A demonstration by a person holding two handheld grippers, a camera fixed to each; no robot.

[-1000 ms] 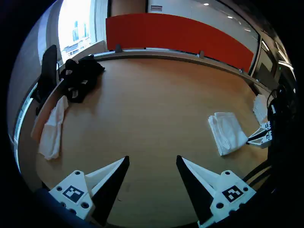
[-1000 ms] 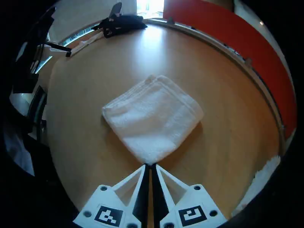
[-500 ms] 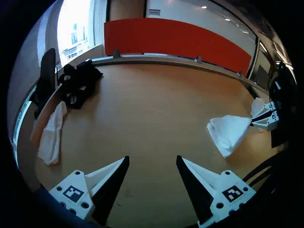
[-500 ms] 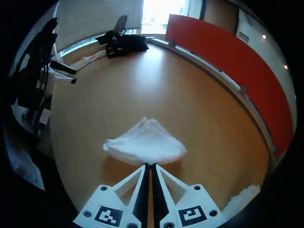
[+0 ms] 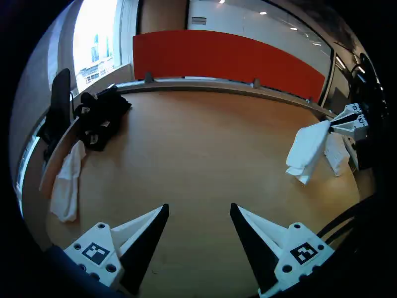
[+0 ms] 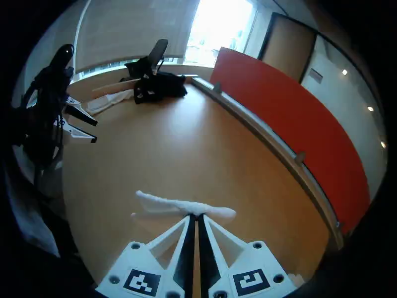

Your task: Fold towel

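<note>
Wooden table [image 5: 198, 144], towel [image 5: 308, 148] in right tongs [image 6: 197, 217]

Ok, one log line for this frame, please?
left gripper: open, empty, over table | right gripper: shut on towel | towel: hanging from right gripper, off the table

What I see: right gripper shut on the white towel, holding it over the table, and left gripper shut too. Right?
No: the left gripper is open, fingers spread and empty, as the left gripper view shows. The right gripper is shut on the white towel, holding it over the table.
</note>
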